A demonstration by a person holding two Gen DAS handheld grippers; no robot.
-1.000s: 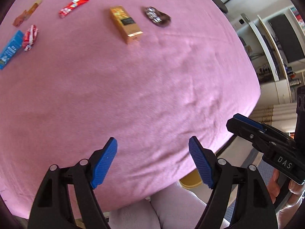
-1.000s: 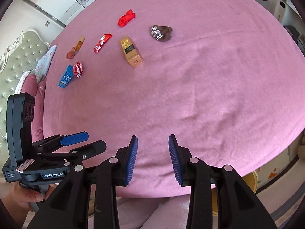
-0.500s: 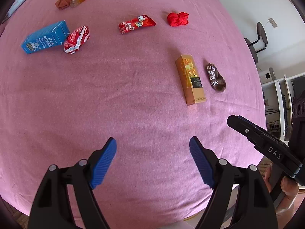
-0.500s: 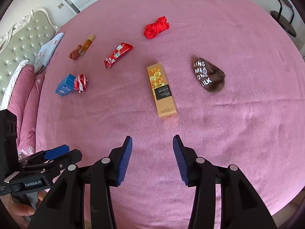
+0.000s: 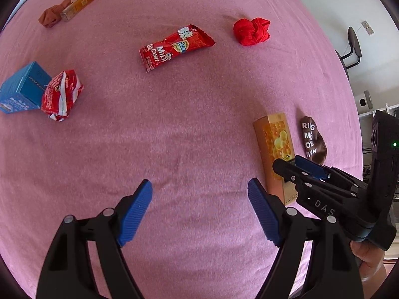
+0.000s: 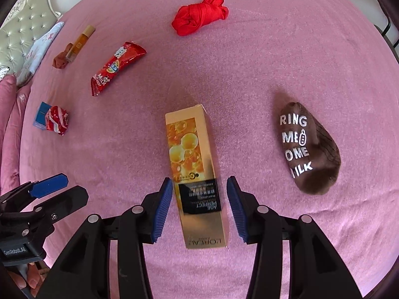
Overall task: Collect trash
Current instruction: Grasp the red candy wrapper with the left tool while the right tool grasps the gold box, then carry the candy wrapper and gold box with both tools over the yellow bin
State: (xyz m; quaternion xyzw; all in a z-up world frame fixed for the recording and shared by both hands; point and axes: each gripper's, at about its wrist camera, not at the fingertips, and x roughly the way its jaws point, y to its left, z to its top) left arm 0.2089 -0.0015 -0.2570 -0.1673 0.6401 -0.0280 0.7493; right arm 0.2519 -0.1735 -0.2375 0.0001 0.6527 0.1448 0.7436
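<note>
Straddling the gold carton (image 6: 197, 174), the right tool (image 6: 199, 206) hangs with its blue pads (image 6: 162, 209) spread to either side of the box's dark label, not yet touching it as far as the right wrist view shows. The carton lies flat on the pink bedcover (image 6: 249, 62), its long axis running straight away from the tool, so the pads face its two long sides. This looks like the approach to the first pick in the trash collection; nothing is gripped yet.

Next, by my reading, comes a short drop and a squeeze across the carton's width (the light cardboard may dent, so a gentle close should do).

Just right of the tool lies a brown sock (image 6: 309, 149) with white lettering, well clear of the pads. Farther ahead sit a red knotted cloth (image 6: 199, 15) and, to the left, a red milk candy wrapper (image 6: 114, 67). Far left, a crumpled red-and-white wrapper (image 6: 57, 120) touches a blue box (image 6: 41, 113).

The left tool (image 5: 199, 211) hovers spread wide over bare cover, holding nothing, with the carton just beyond its right pad.
</note>
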